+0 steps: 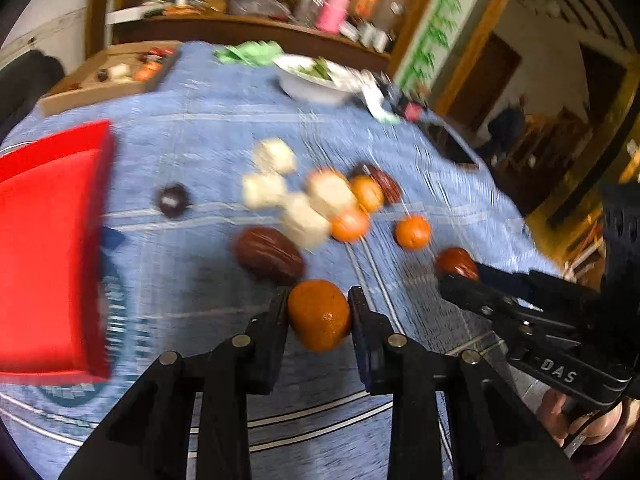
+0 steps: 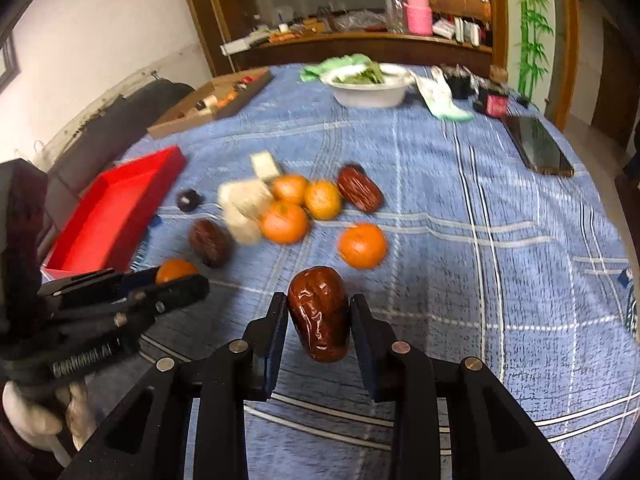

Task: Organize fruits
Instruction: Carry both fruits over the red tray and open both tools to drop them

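Note:
My left gripper is shut on an orange tangerine and holds it above the blue cloth; it shows from the side in the right wrist view. My right gripper is shut on a glossy brown date; it also shows in the left wrist view. A red tray lies at the left. On the cloth lie more tangerines, brown dates, white cubes and a small dark fruit.
A white bowl with greens stands at the far side. A cardboard box with small items sits far left. A dark phone lies at the right edge. A green cloth lies by the bowl.

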